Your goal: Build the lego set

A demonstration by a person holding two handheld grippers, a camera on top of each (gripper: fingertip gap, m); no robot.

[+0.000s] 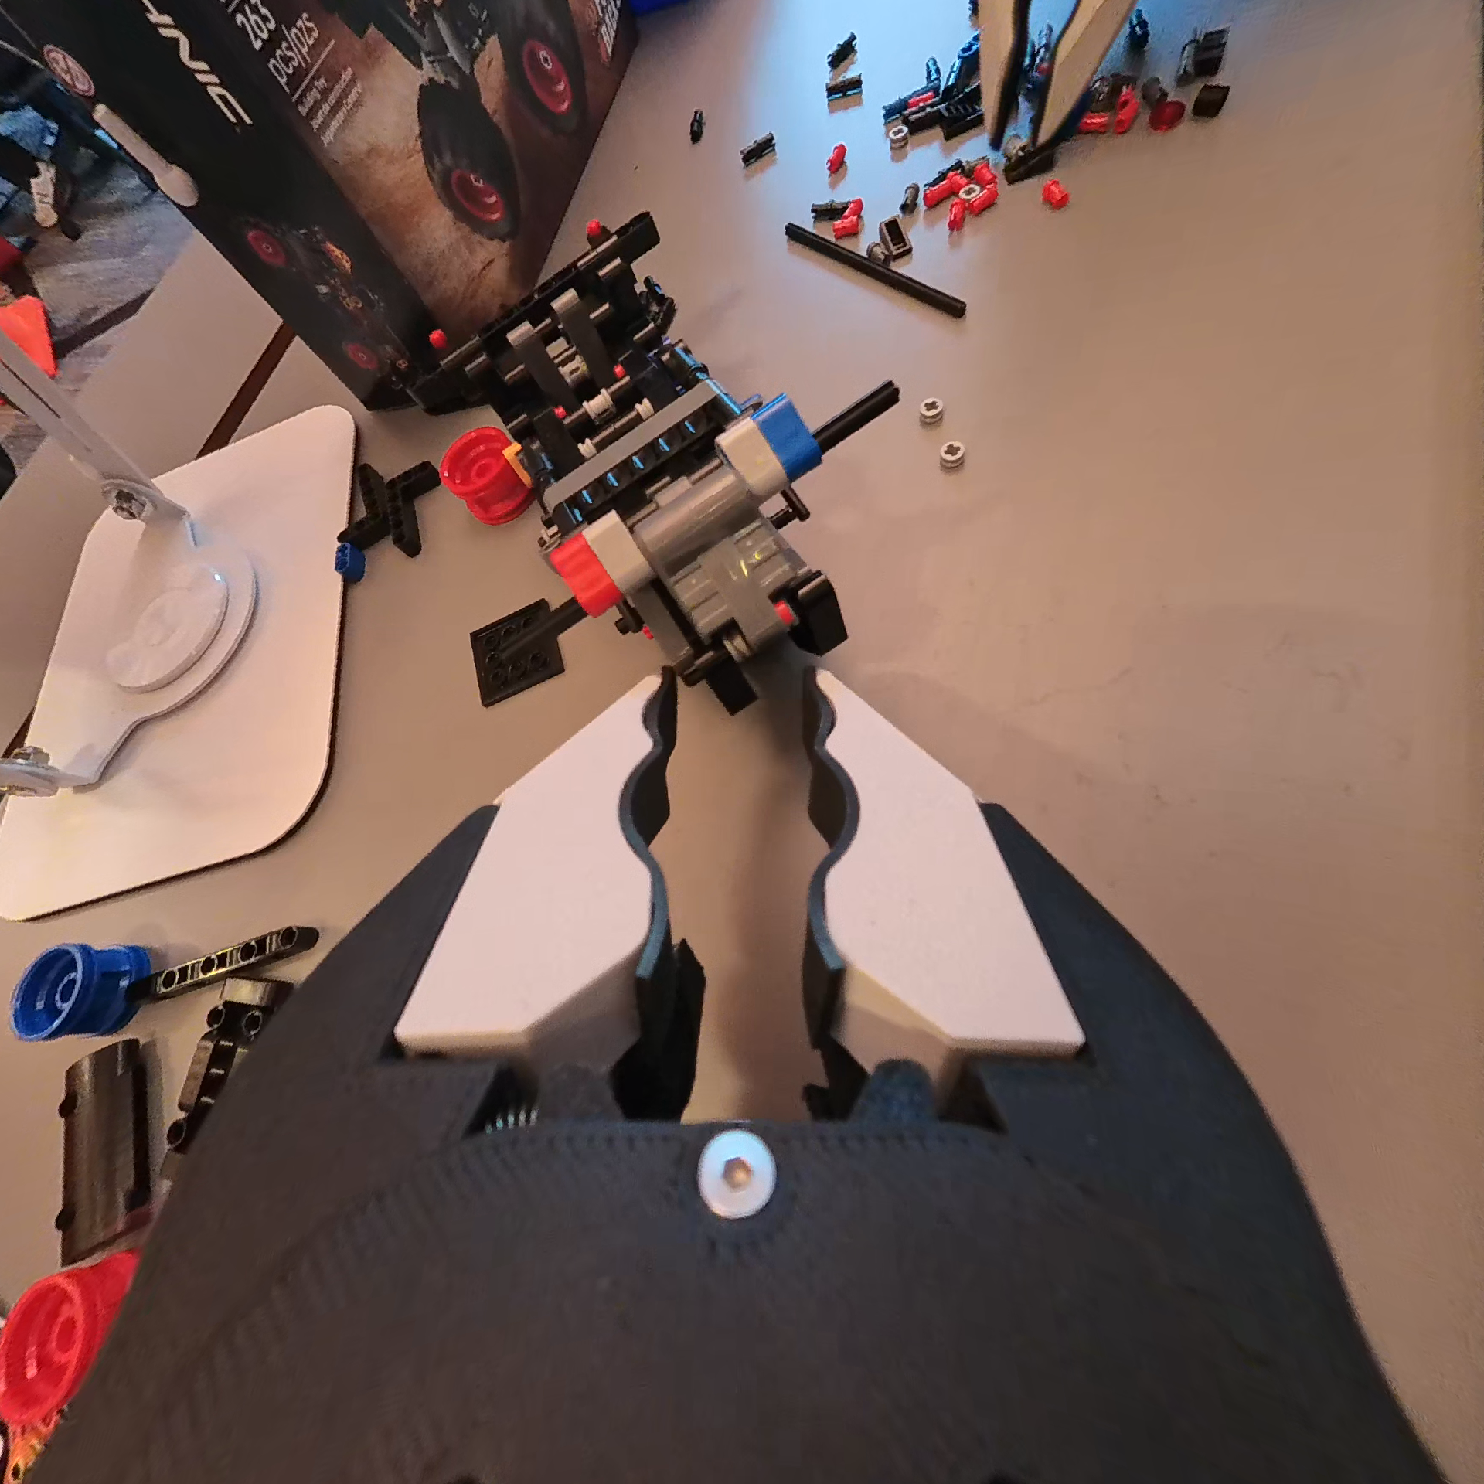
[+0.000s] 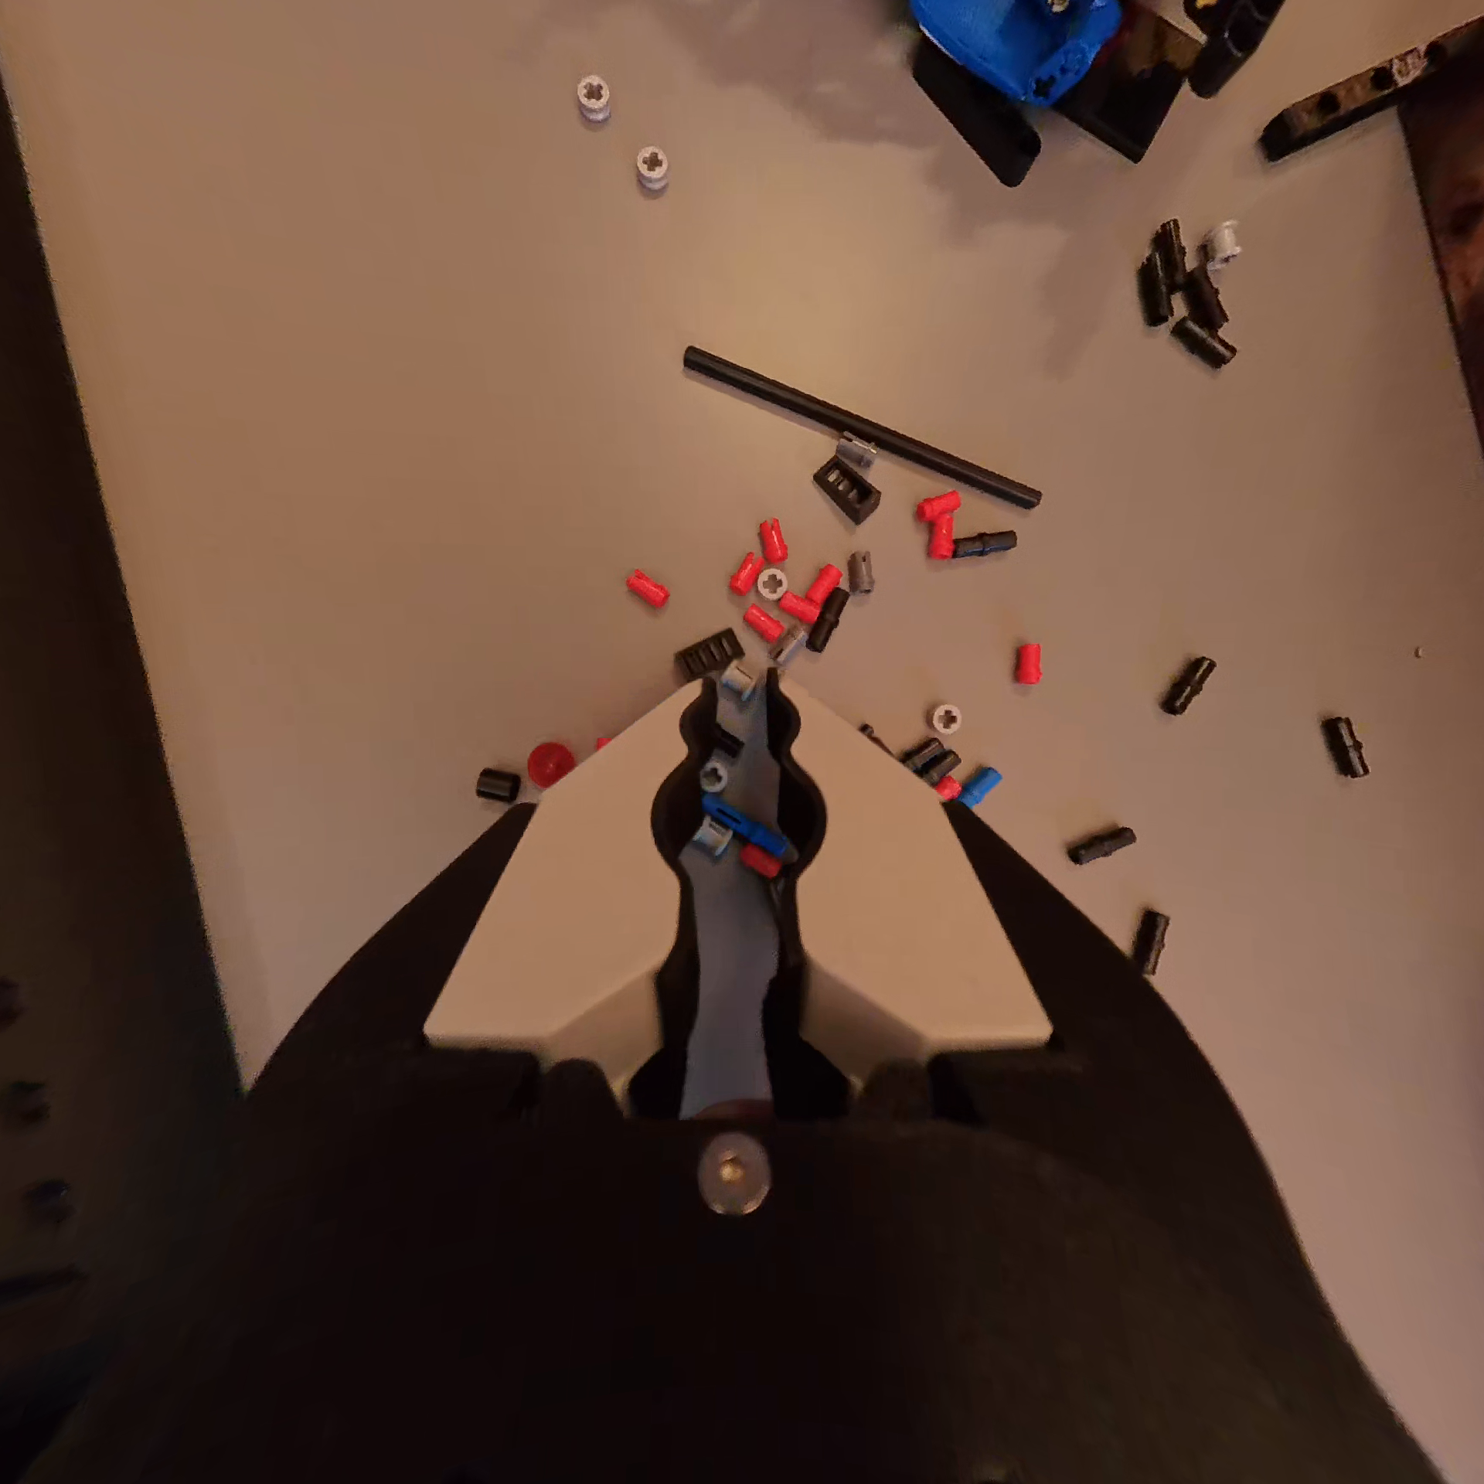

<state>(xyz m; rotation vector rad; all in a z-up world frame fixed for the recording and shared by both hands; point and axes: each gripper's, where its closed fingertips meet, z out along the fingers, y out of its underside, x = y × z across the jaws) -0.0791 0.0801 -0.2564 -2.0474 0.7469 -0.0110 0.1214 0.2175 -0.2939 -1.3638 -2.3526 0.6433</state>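
Note:
The part-built Lego chassis (image 1: pixel 666 482), black and grey with a blue and a red end piece, lies on the table in the left wrist view. My left gripper (image 1: pixel 739 682) is open, and its fingertips straddle the chassis's near black end. My right gripper (image 2: pixel 739 678) stands over a pile of red, black and grey pins (image 2: pixel 771 586), jaws nearly together, with a small light grey pin (image 2: pixel 739 681) between the tips. It also shows far off in the left wrist view (image 1: pixel 1020 148). A long black axle (image 2: pixel 859 426) lies beyond the pile.
The Lego box (image 1: pixel 361 161) stands behind the chassis. A white stand base (image 1: pixel 185 682) is at the left. A red hub (image 1: pixel 486 474), a blue hub (image 1: pixel 72 992) and black beams (image 1: pixel 233 956) lie around it. Two grey bushes (image 2: pixel 593 96) lie apart. The gap from one gripper's tips to the other's is roughly 25 cm. To reach the long black axle (image 2: pixel 859 426) in a straight line is about 7 cm for my right fingers, about 20 cm for my left. Look for it in the left wrist view (image 1: pixel 874 258) too.

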